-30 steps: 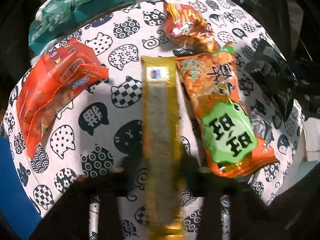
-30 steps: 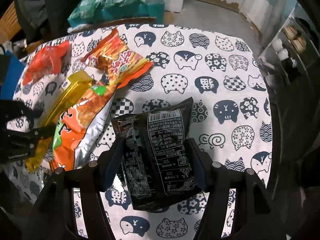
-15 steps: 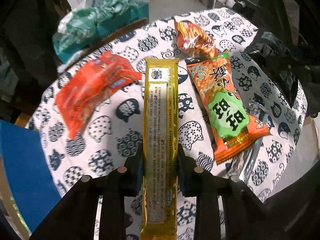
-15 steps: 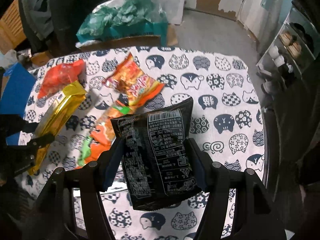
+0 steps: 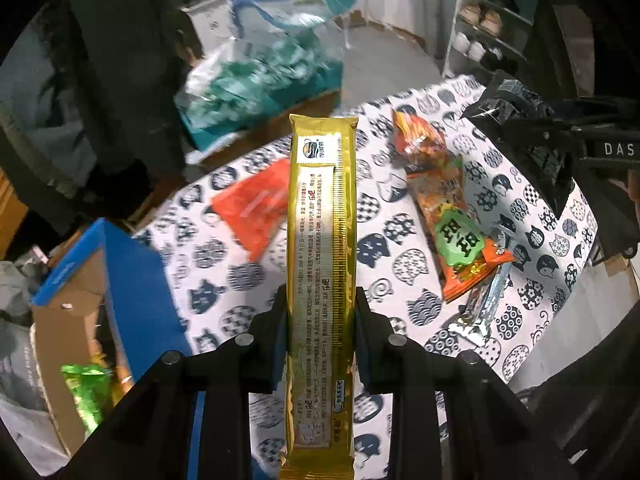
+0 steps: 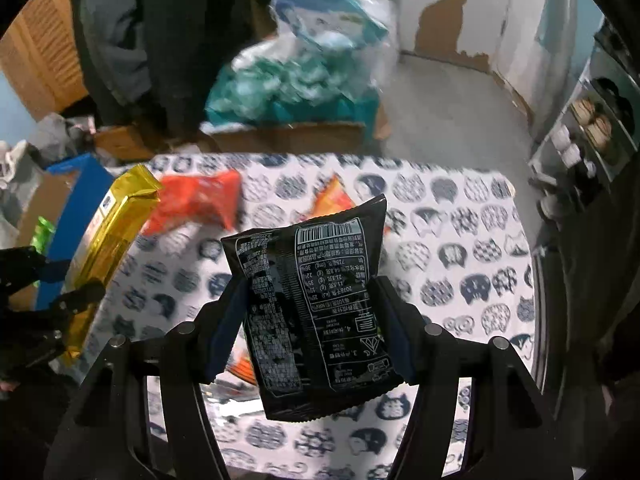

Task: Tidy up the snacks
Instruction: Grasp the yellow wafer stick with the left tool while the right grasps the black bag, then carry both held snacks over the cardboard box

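Note:
My left gripper (image 5: 321,320) is shut on a long gold snack pack (image 5: 323,264) and holds it well above the table; the pack also shows in the right wrist view (image 6: 108,236). My right gripper (image 6: 310,312) is shut on a black snack bag (image 6: 316,300), also held in the air; the bag shows at the right of the left wrist view (image 5: 520,120). On the cat-print tablecloth (image 5: 392,248) lie a red pack (image 5: 256,208), an orange pack with a green label (image 5: 460,236), a red-orange pack (image 5: 418,140) and a silver wrapper (image 5: 484,304).
An open blue cardboard box (image 5: 120,280) with green packets inside stands left of the table. A cardboard box with teal and blue plastic bags (image 5: 264,72) stands on the floor behind the table. Shelves with shoes (image 5: 488,20) stand at the back right.
Both grippers have risen and pulled back from the table with their packs. The left gripper has swung leftwards, so the blue box has come into its view.

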Tool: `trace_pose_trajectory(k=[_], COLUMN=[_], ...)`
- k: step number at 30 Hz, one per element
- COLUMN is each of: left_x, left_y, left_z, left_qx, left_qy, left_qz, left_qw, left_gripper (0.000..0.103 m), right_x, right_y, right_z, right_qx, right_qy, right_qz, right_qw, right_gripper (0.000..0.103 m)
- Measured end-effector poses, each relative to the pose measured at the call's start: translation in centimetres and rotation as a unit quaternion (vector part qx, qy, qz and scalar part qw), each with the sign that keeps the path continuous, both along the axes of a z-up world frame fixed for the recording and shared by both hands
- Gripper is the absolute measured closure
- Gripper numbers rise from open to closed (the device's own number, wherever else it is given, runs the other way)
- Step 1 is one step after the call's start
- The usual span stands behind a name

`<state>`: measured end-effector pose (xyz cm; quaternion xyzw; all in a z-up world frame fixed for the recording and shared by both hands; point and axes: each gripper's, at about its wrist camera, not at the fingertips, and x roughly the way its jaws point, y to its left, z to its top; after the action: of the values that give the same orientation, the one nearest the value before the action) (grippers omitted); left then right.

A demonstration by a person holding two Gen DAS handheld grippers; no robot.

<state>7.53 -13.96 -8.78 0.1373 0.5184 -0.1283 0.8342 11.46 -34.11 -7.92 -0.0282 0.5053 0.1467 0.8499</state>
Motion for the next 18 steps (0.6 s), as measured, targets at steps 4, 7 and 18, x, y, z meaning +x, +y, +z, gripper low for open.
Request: trace_pose_trajectory(k=[4, 7, 18], left_x=[-0.4, -0.8, -1.7], left_y=[2.2, 4.2, 11.2], left_z=[1.5, 2.9, 4.4], left_qx=[-0.007, -0.014, -0.007], left_qy=[-0.010, -0.022, -0.049], left_qz=[0.016, 0.032, 0.087], left_qw=[0.9998, 0.9991, 0.9950], left_gripper=[0.075, 0.074, 0.074], right_x=[-0.3, -0.6, -0.6], right_y=[2.3, 4.2, 12.0], right_z=[1.9, 3.3, 5.0], right_qx=[0.013, 0.020, 0.029], right_qy=[-0.015, -0.028, -0.038], right_qz=[0.018, 0.030, 0.077], right_qw=[1.000, 0.999, 0.996], right_gripper=[0.040, 0.039, 0.039])
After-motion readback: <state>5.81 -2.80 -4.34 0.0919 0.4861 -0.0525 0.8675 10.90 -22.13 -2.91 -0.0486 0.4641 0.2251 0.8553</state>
